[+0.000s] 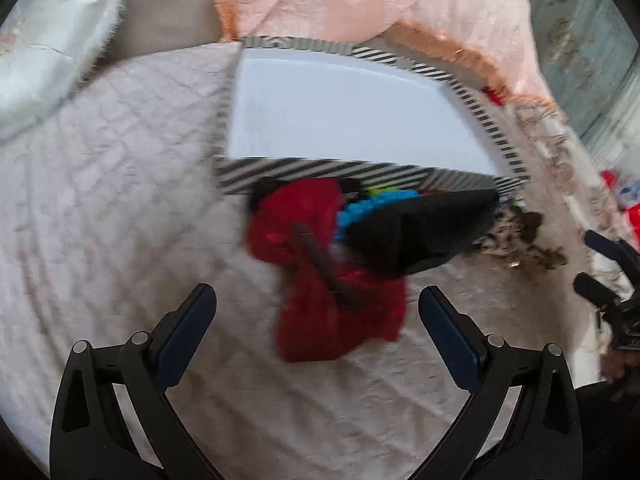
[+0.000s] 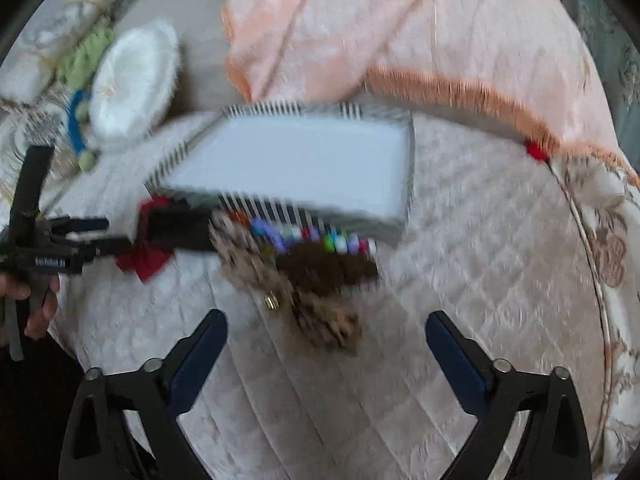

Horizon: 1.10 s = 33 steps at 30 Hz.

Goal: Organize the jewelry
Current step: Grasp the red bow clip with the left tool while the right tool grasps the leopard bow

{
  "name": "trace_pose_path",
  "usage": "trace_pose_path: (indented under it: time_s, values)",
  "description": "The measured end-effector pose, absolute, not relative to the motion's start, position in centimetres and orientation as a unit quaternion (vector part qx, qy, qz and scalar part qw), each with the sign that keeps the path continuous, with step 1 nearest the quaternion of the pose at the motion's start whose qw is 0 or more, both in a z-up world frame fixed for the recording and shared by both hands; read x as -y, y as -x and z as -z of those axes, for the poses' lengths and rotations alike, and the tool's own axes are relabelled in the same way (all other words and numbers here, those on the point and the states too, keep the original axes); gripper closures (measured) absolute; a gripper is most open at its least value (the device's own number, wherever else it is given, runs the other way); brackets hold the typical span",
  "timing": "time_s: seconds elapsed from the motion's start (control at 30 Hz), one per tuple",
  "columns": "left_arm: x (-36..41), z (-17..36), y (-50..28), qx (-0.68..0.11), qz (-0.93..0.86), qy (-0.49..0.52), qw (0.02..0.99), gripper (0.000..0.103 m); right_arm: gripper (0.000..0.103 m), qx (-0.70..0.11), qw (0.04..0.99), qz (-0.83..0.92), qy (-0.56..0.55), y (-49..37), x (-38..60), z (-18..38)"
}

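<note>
Left gripper [image 1: 318, 310] hangs over the red fabric piece [image 1: 332, 276], fingers wide apart, nothing held. Best to drop straight down and pinch the thick middle. Just behind, at twelve o'clock, sits the striped box [image 1: 340, 112], empty inside. Right gripper [image 2: 326, 340] is spread too, above a leopard-print piece [image 2: 316, 300]. Only its view shows the coloured beads [image 2: 320, 240] against the box front.

Straight ahead of the spread left claw [image 1: 316, 312]: crumpled red bow [image 1: 320, 280], black bow [image 1: 416, 232] overlapping its right, blue beads [image 1: 360, 208] between. Beyond, striped box [image 1: 320, 172], white inside. Ahead of the right claw [image 2: 326, 334]: leopard bow [image 2: 312, 300], blurred colored beads [image 2: 312, 238].
</note>
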<state>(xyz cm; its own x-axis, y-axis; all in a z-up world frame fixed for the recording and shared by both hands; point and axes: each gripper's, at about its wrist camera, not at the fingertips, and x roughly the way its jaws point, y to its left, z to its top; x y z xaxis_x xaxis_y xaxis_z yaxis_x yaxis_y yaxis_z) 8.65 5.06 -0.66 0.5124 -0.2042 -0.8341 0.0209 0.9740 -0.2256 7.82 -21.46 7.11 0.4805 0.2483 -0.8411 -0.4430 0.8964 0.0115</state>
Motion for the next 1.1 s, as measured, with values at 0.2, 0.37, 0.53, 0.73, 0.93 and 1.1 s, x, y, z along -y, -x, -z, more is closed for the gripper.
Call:
trace_pose_path:
  time_s: [0.2, 0.37, 0.53, 0.73, 0.93, 1.1]
  values:
    - [-3.3, 1.2, -9.0, -0.465, 0.017, 0.016, 0.885, 0.001, 0.007, -0.446, 0.850, -0.264, 0.094, -7.4, 21.9, -7.5]
    - [-3.9, 2.6, -9.8, -0.490, 0.005, 0.028, 0.871, 0.032, 0.038, -0.440, 0.826, -0.345, 0.075, -8.9, 19.8, -7.0]
    - [-4.7, 2.2, -9.5, -0.486, 0.005, 0.040, 0.873, 0.066, 0.061, -0.455, 0.814, -0.344, 0.115, -10.2, 17.3, -4.8]
    - [-5.1, 2.0, -9.2, -0.486, 0.004, 0.049, 0.873, 0.071, 0.067, -0.473, 0.806, -0.317, 0.162, -11.5, 16.2, -2.6]
    - [-5.9, 1.2, -8.7, -0.472, -0.005, 0.066, 0.879, 0.082, 0.083, -0.489, 0.802, -0.313, 0.141, -11.4, 17.1, -2.7]
    - [-6.8, 0.1, -8.2, -0.453, -0.008, 0.083, 0.888, 0.082, 0.087, -0.458, 0.825, -0.324, 0.070, -10.6, 19.8, -5.8]
